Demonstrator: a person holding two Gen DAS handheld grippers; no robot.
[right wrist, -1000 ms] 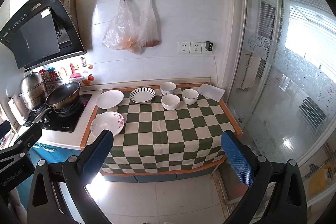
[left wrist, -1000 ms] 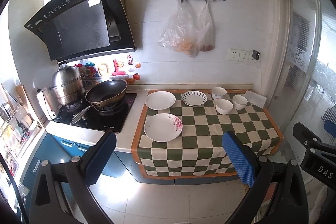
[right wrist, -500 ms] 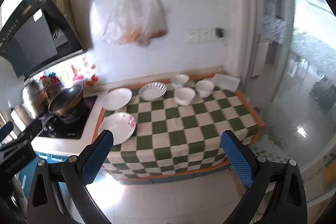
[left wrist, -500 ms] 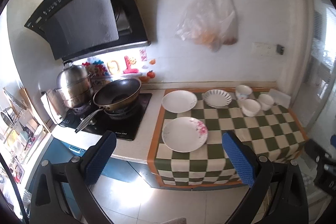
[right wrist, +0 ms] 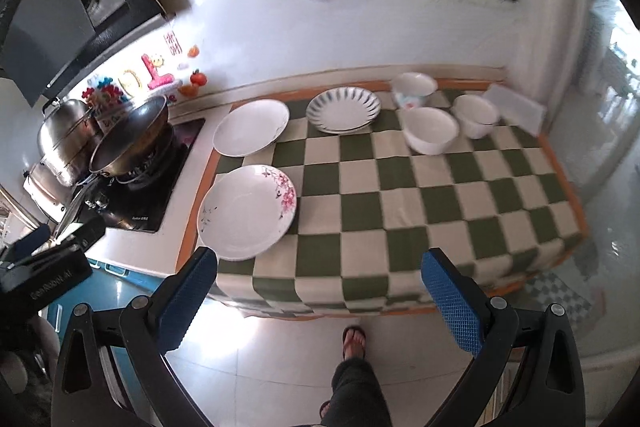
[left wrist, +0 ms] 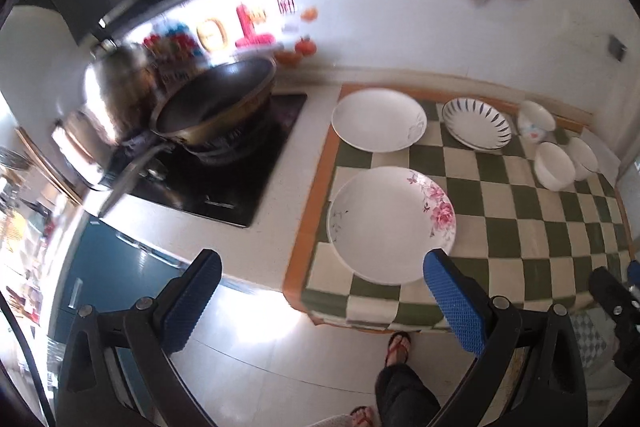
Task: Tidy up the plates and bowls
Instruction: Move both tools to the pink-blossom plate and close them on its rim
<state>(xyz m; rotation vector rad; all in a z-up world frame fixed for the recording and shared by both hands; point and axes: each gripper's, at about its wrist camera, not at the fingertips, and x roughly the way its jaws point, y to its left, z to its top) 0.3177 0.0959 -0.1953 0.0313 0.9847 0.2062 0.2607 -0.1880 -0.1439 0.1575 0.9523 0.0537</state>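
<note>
Both fingers point(left wrist: 202, 301) point(right wrist: 448, 303) spread wide above floral plate point(left wrist: 390, 223)

Both grippers have moved in closer over the checkered counter point(right wrist: 400, 187).

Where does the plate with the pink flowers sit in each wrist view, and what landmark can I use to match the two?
Left wrist: the flowered plate lies centre-right, at the near left corner of the checked cloth, just above the right finger.
Right wrist: the flowered plate lies left of centre, above the left finger.
Shared landmark: the striped plate at the back of the cloth.
</note>
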